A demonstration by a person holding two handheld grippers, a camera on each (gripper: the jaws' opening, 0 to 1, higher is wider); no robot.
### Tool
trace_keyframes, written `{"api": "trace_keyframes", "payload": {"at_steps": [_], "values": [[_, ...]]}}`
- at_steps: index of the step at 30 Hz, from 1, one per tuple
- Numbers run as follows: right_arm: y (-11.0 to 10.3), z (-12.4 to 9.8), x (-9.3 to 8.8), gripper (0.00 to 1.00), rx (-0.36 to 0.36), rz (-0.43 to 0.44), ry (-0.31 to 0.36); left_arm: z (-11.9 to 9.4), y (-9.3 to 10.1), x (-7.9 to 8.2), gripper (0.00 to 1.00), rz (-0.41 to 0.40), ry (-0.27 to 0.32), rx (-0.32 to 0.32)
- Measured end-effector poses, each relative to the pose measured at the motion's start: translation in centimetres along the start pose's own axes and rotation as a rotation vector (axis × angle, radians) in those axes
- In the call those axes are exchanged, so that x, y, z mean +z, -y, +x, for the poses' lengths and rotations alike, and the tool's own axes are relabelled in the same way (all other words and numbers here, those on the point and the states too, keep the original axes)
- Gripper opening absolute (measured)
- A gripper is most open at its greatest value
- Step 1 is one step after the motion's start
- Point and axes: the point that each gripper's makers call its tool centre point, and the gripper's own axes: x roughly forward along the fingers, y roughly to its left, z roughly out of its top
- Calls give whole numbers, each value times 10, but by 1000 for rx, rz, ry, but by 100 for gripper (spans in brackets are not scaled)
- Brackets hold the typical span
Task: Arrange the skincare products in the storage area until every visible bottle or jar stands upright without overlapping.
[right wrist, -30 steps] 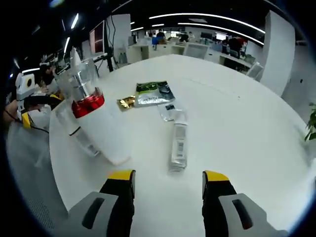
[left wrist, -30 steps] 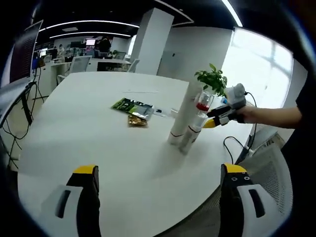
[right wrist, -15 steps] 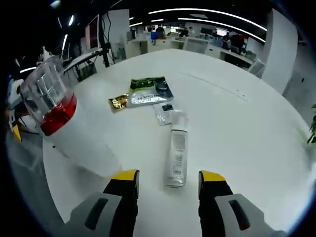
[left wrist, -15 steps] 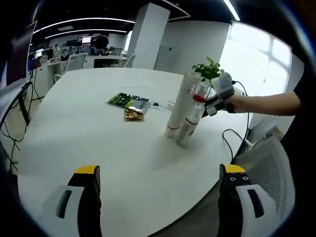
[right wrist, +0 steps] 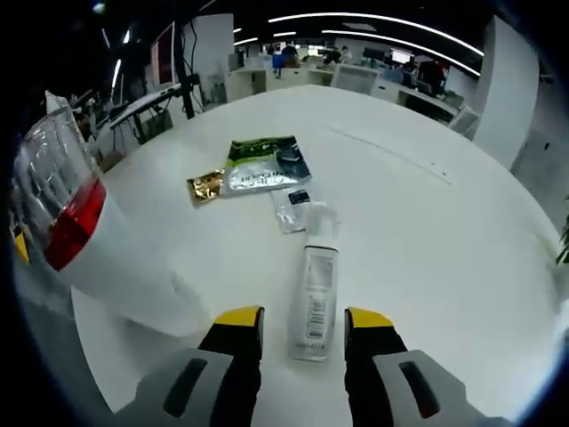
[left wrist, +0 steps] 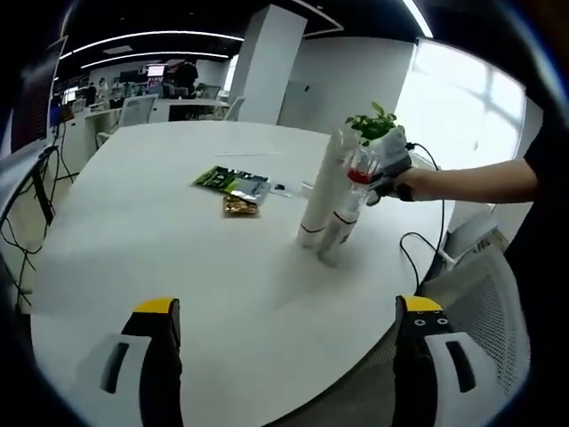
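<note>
Clear bottle lying flat on white worktop, its end between spread jaws of right gripper, untouched, two tall bottles upright nearby, left gripper released, holding nothing.

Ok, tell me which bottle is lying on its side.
The clear bottle between the right gripper jaws lies flat on the table; the red-banded one stands.
</note>
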Motion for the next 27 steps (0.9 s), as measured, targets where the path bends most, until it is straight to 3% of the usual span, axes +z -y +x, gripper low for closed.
{"api": "trace_keyframes", "payload": {"at_steps": [4, 21, 27], "values": [[5, 6, 1, 27, -2, -2, -8, 0, 1, 0, 93, 2, -2, 0], [8, 22, 7, 23, 22, -34, -44, 1, -1, -3, 93, 1, -10, 8], [13, 23, 4, 15, 8, -19, -69, 1, -1, -4, 92, 3, -17, 3]]}}
